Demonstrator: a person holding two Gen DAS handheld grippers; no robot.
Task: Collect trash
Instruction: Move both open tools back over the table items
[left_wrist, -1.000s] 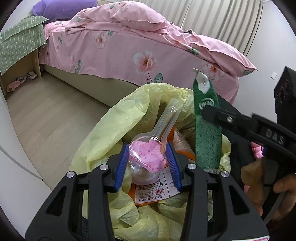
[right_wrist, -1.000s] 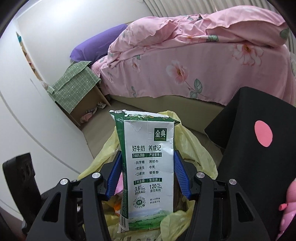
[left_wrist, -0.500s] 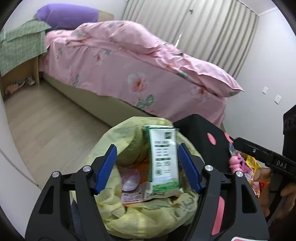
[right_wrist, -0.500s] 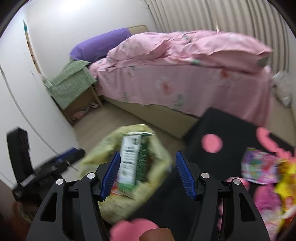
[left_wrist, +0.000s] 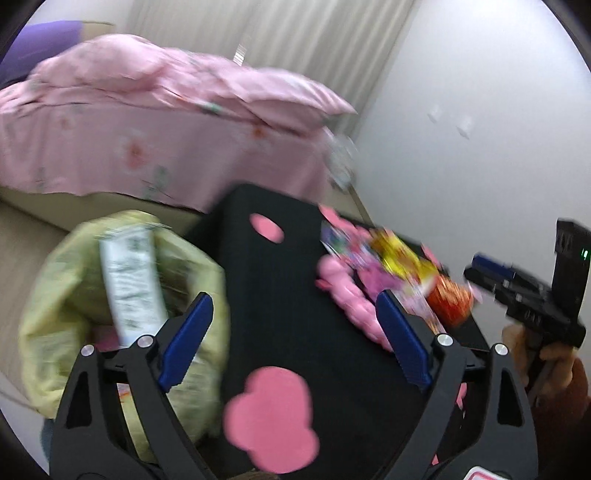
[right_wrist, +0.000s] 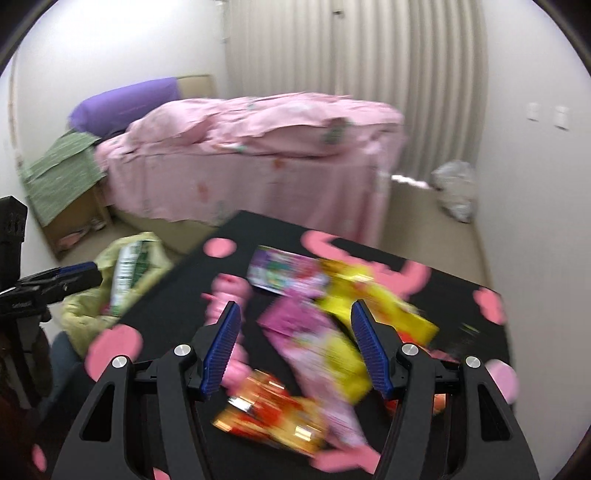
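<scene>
A yellow trash bag (left_wrist: 55, 302) stands left of the black table (left_wrist: 288, 295), with the milk carton (left_wrist: 129, 284) upright inside it; the bag also shows in the right wrist view (right_wrist: 85, 306). My left gripper (left_wrist: 295, 332) is open and empty over the table's left edge. My right gripper (right_wrist: 295, 347) is open and empty above a pile of wrappers: a pink packet (right_wrist: 317, 339), a yellow packet (right_wrist: 376, 299), a red-gold wrapper (right_wrist: 273, 413) and a purple packet (right_wrist: 280, 269). Both views are motion-blurred.
A bed with a pink floral cover (right_wrist: 251, 155) stands behind the table. A green-covered nightstand (right_wrist: 62, 173) sits at the left wall. A silver crumpled bag (right_wrist: 454, 188) lies on the floor by the curtain. A pink toy (left_wrist: 347, 291) lies on the table.
Both grippers let go of the cup and the milk carton into the bag, opened, and swung right from the bag to the table.
</scene>
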